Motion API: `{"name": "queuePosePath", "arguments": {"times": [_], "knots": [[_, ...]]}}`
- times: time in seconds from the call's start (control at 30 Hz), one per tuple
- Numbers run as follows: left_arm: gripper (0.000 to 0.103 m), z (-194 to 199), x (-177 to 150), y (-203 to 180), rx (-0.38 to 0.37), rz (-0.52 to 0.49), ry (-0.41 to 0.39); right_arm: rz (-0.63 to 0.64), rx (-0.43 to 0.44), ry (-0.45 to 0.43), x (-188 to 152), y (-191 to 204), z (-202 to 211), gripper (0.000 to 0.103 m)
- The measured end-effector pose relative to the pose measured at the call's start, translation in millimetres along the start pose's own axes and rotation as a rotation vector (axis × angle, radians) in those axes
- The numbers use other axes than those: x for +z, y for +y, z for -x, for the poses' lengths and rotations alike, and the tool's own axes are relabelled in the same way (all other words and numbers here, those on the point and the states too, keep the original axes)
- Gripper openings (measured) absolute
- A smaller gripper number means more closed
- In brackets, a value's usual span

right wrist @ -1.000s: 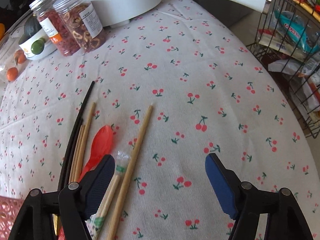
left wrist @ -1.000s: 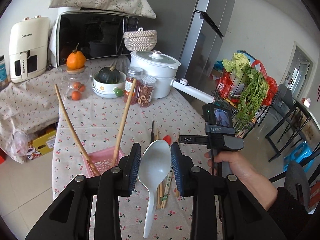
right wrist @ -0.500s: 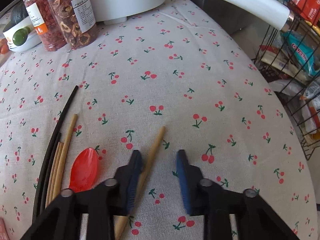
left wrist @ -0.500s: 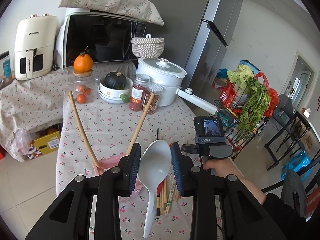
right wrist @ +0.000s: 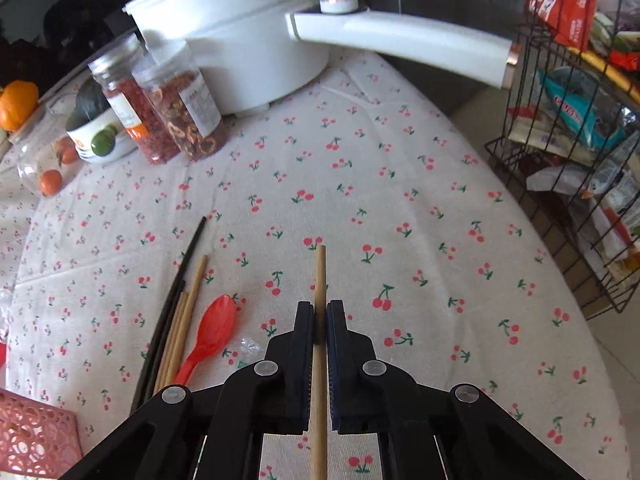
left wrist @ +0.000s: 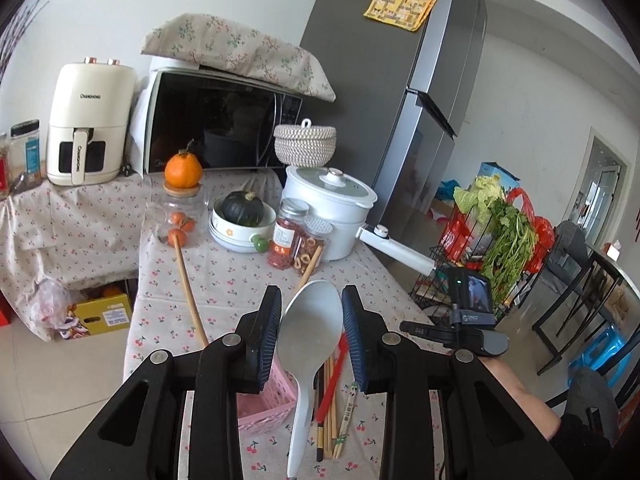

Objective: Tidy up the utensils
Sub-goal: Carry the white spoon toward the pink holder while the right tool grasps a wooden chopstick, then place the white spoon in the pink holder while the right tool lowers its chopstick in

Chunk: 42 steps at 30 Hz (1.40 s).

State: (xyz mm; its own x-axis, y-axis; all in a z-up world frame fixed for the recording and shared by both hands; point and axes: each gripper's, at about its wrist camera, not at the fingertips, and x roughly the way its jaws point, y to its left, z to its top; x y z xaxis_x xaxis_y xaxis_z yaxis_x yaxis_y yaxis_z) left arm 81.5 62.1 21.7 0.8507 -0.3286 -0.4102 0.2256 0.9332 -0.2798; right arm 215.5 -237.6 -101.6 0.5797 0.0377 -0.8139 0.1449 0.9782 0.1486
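My left gripper is shut on a large white spoon, held bowl-up above the table. Below it stands a pink basket with two long wooden sticks leaning in it. My right gripper is shut on a wooden chopstick and holds it off the cherry-print tablecloth. Left of it lie black and wooden chopsticks and a red plastic spoon. The basket corner shows at lower left in the right wrist view.
At the table's back stand a white pot with a long handle, two spice jars, a bowl with a squash and a glass jar. A wire rack of groceries stands off the right edge.
My right gripper has closed on the wooden chopstick and lifted it off the cloth. My left gripper has risen and pulled back, still holding the white spoon.
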Motion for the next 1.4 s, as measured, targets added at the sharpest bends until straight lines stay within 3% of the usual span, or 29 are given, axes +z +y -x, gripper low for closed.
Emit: {"name": "queuePosePath", "arguments": {"times": [0.2,0.43,0.93,1.13,1.2,1.27,1.4], "knots": [[0.033,8,2,-1,0.042,-0.036,-0.163,0.014,0.048,-0.1,-4,-1,55,0.003],[0.033,-13,-10,1,0.135,-0.035,-0.24,0.035,0.05,-0.159,-11,2,89,0.003],[0.033,-64,-28,17,0.226,0.014,-0.228,0.082,0.12,-0.281,-15,13,146,0.003],[0.034,-71,-30,21,0.237,0.031,-0.18,0.088,0.141,-0.295,-15,16,153,0.003],[0.038,-72,-29,21,0.232,0.033,-0.156,0.09,0.146,-0.297,-15,17,155,0.003],[0.052,-69,-29,20,0.23,0.029,-0.138,0.092,0.154,-0.299,-15,19,158,0.003],[0.062,-62,-27,19,0.234,0.018,-0.093,0.095,0.184,-0.311,-16,25,167,0.003]]}}
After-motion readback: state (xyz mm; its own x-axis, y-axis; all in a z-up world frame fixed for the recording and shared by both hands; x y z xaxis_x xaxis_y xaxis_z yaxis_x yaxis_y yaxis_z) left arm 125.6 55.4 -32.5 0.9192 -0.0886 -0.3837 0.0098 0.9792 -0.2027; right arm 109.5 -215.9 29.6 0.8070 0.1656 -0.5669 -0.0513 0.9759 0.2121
